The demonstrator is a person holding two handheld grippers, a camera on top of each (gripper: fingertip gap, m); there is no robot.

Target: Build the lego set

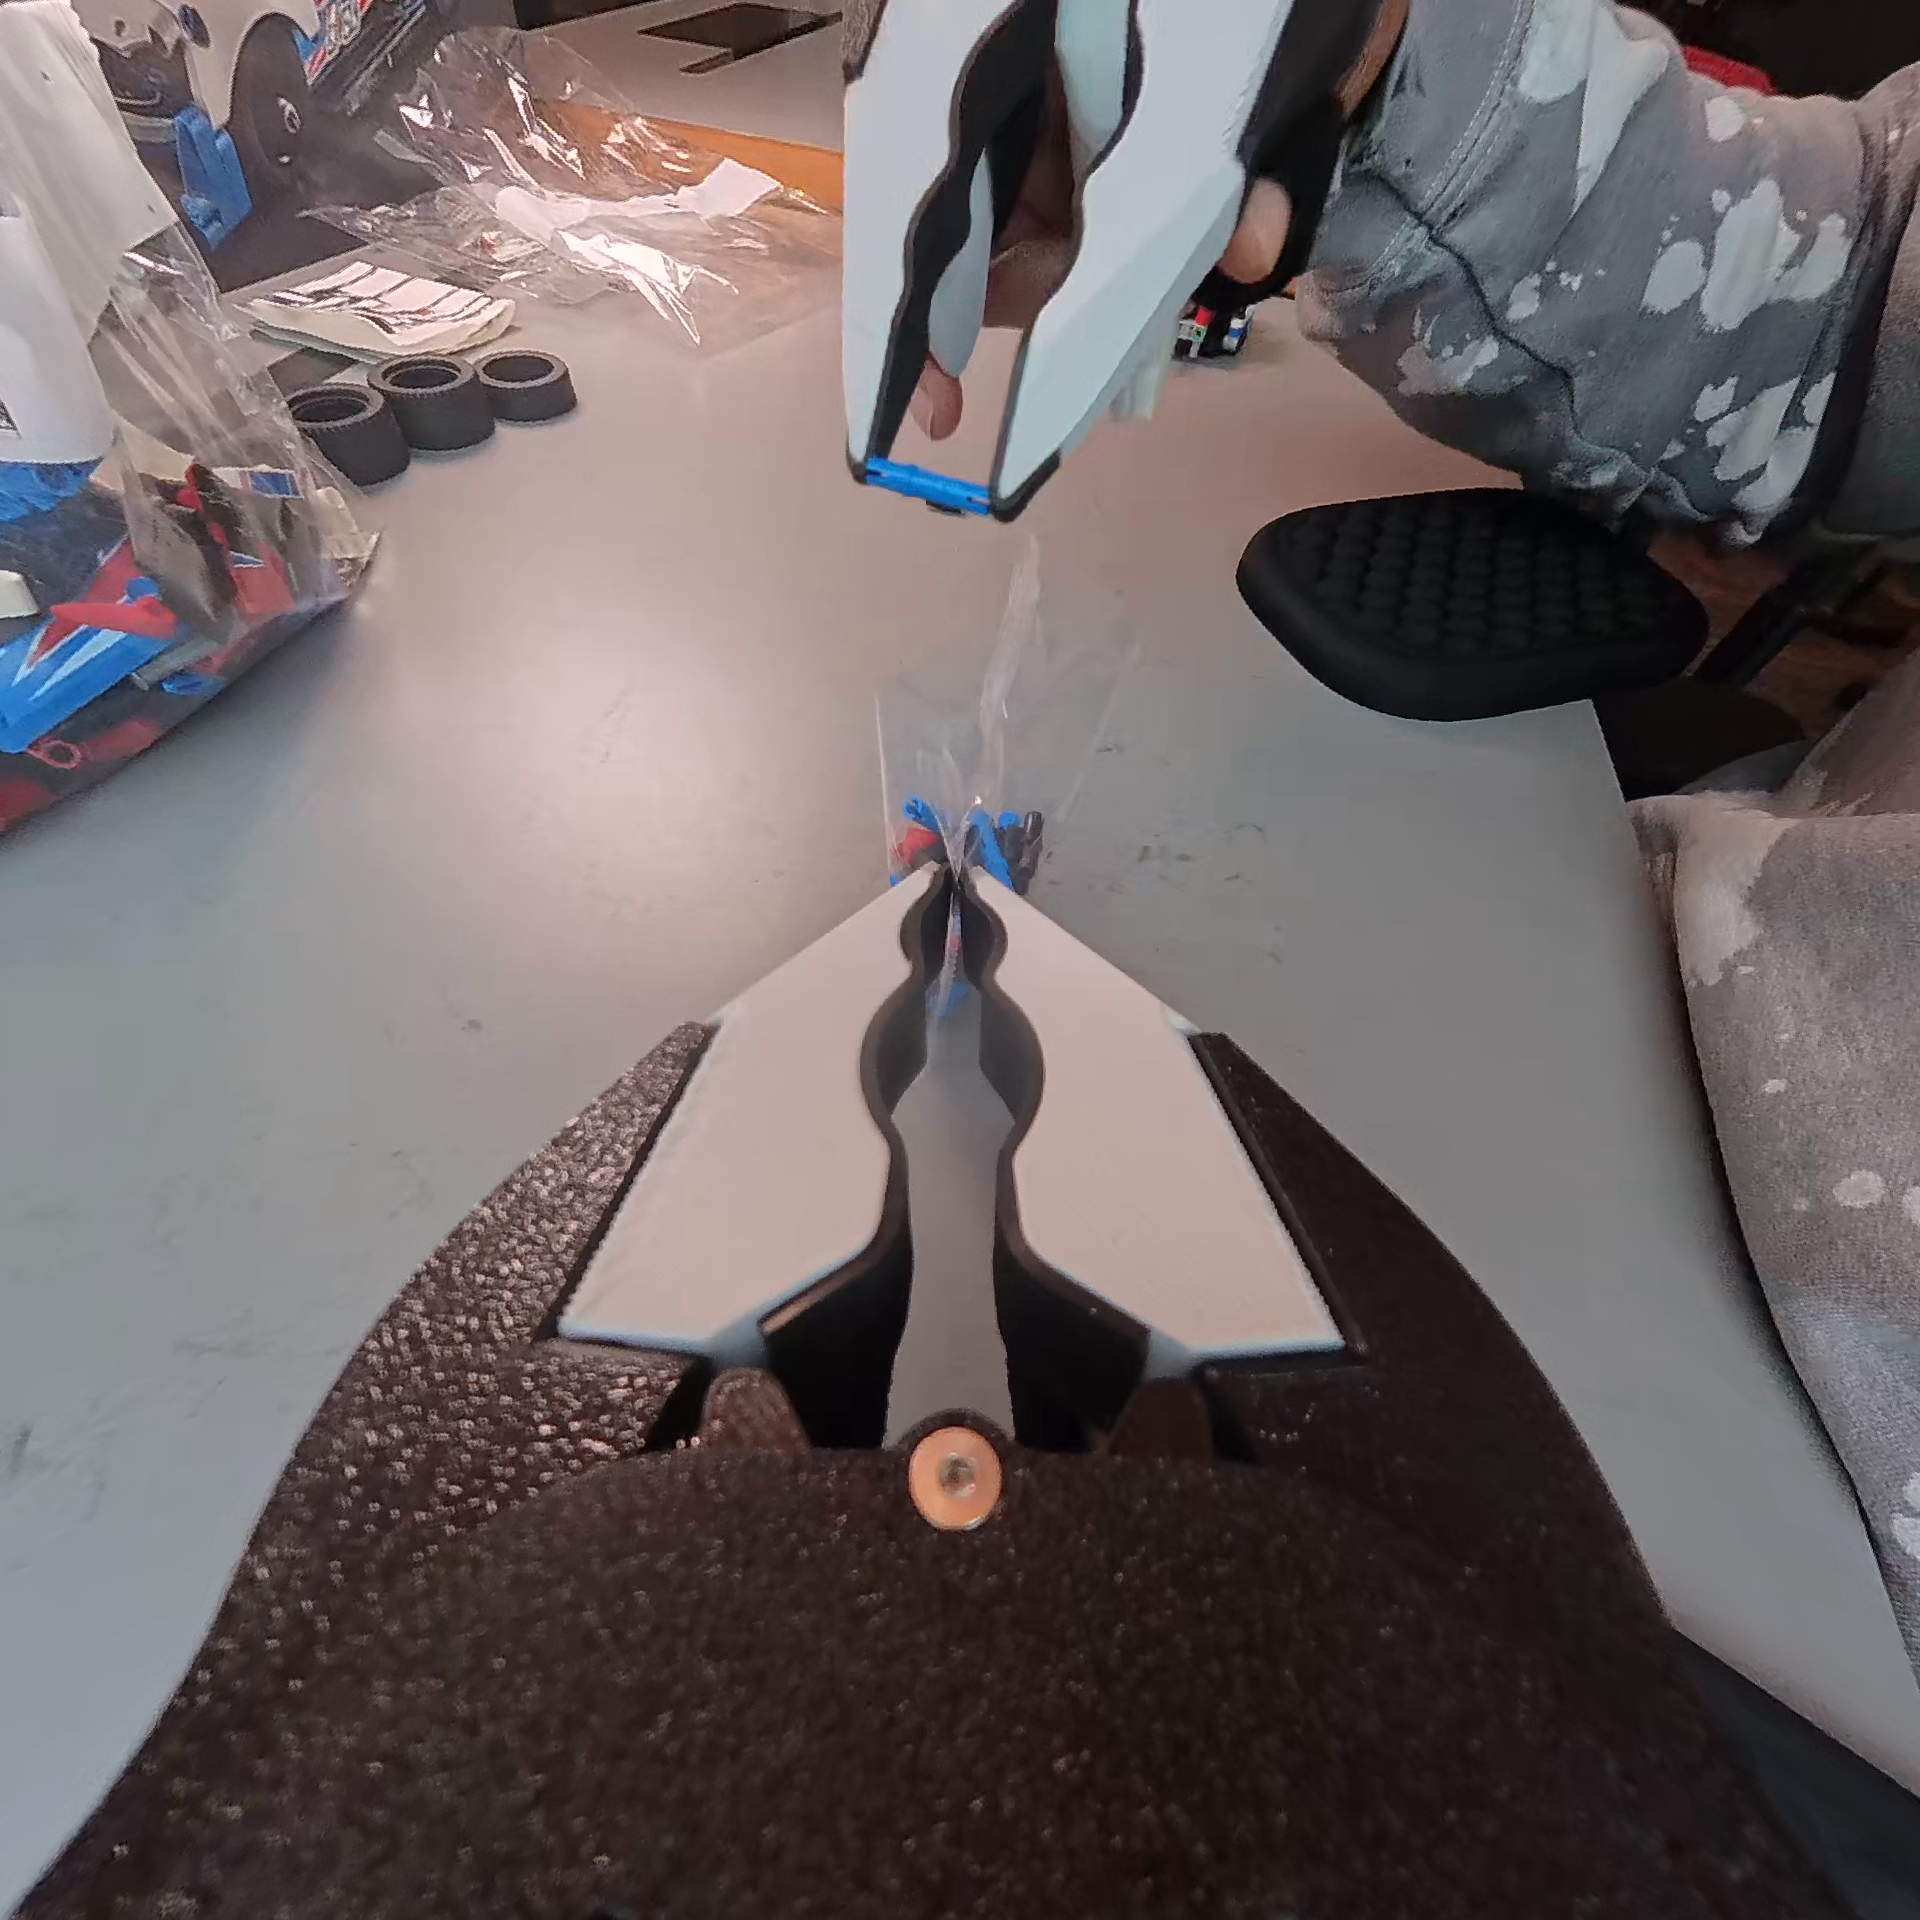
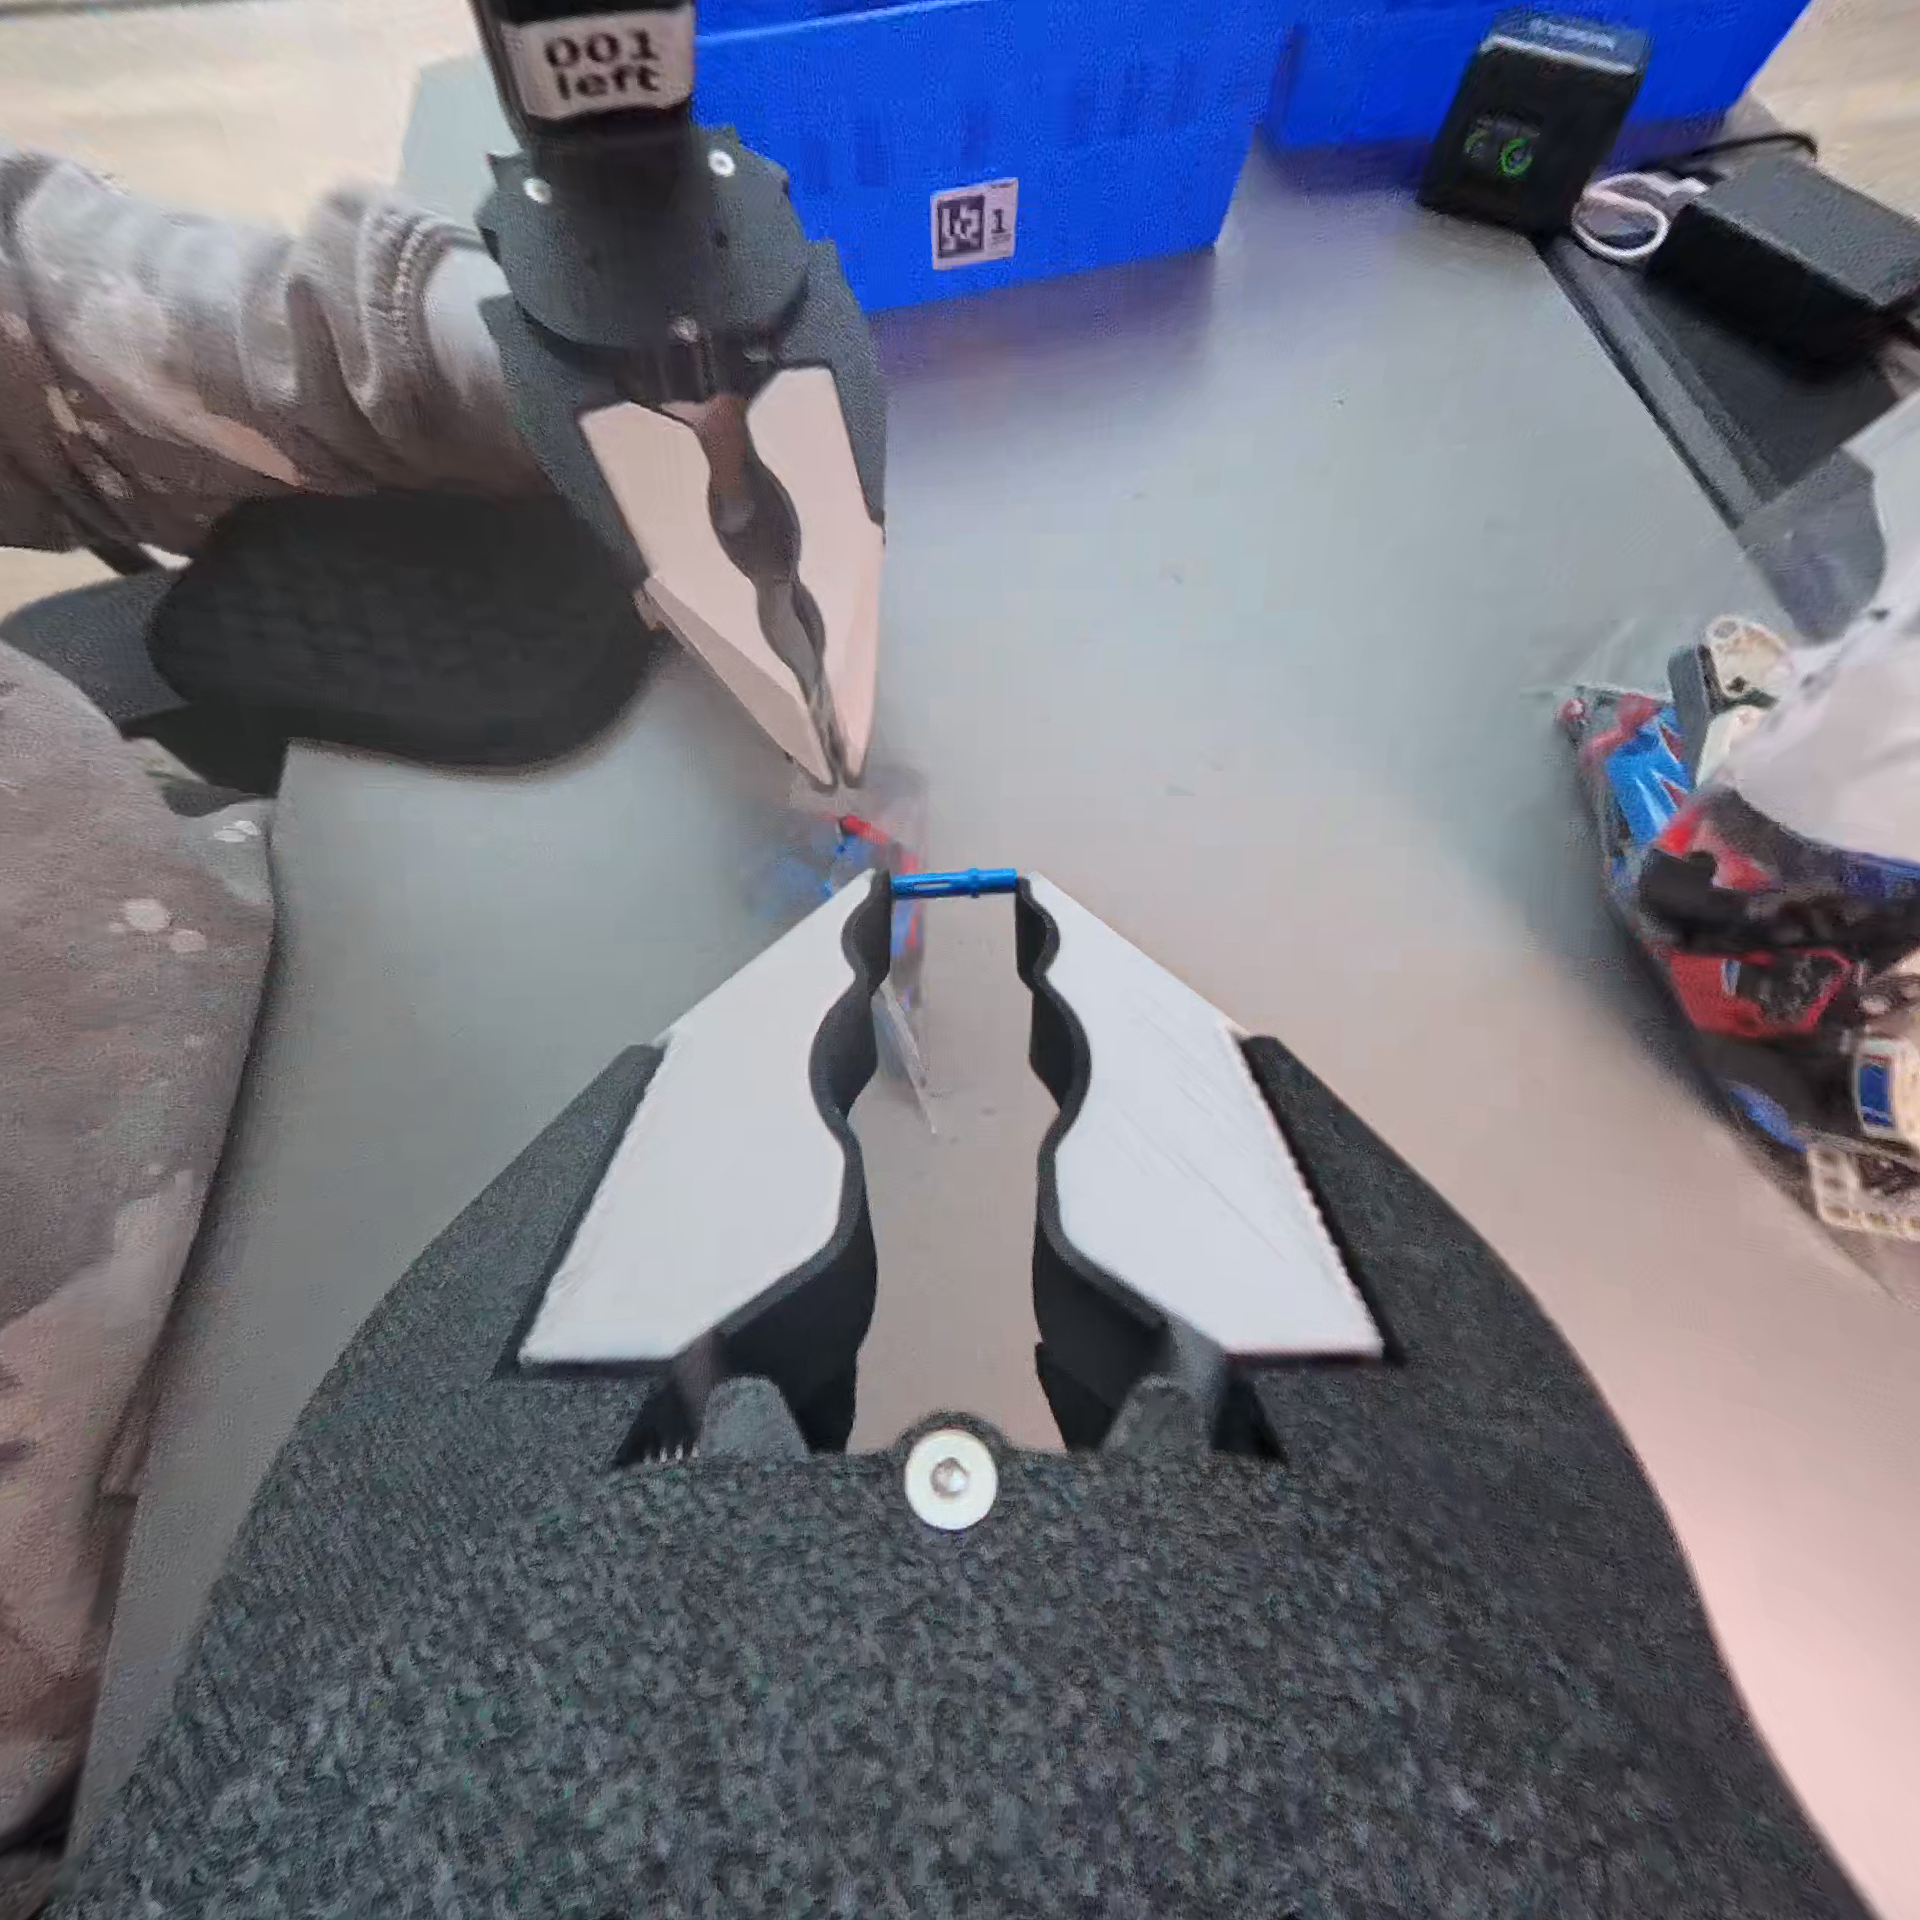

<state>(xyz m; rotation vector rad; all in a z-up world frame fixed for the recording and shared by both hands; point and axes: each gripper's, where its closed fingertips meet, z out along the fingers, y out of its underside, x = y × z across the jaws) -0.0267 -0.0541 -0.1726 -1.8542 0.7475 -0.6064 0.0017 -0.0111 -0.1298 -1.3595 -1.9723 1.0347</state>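
The right gripper (image 2: 954, 883) pinches a small blue pin (image 2: 954, 883) endwise, its long axis bridging the fingertips, lifted clear of the grey bench (image 1: 520, 935). Just below, toward the bench's near edge, the left gripper (image 1: 951, 878) is pressed together on a crinkly clear bag (image 1: 987, 748) of what seem to be small blue and red pieces.

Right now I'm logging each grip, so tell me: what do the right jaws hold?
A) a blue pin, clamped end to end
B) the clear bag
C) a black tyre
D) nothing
A: the blue pin spans the gap of the right gripper, one end against each fingertip.
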